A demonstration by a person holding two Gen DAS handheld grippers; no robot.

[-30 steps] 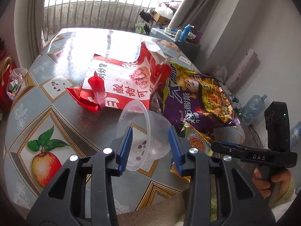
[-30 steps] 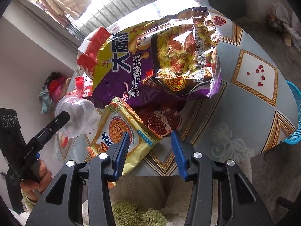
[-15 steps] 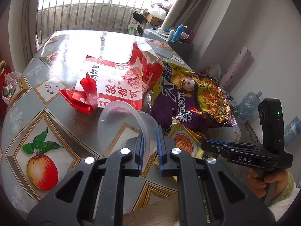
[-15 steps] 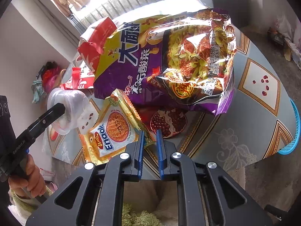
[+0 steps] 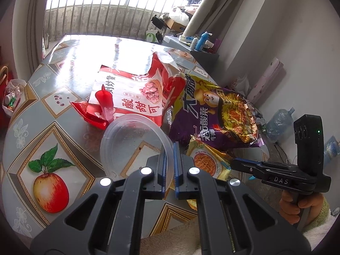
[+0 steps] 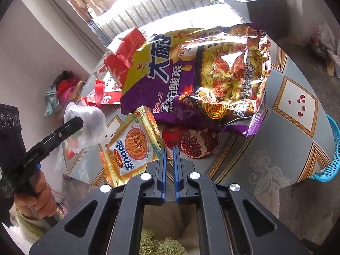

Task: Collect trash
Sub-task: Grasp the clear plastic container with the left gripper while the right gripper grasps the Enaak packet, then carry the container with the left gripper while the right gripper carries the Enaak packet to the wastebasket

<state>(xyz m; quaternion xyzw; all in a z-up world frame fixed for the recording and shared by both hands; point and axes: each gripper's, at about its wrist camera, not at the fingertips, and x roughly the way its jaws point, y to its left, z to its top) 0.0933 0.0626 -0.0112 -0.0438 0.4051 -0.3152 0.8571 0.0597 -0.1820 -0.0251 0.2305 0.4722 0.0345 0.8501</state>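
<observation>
Left wrist view: left gripper (image 5: 169, 148) pinches the clear plastic cup (image 5: 131, 142) rim; right gripper (image 6: 169, 152) nips the yellow noodle packet (image 6: 131, 148) corner, likely to slip.

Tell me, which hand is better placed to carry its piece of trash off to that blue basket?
Probably the right. Its gripper pinches the yellow noodle packet, and the blue basket sits on its side. The left gripper pinches the clear cup's rim, farther off.
</observation>
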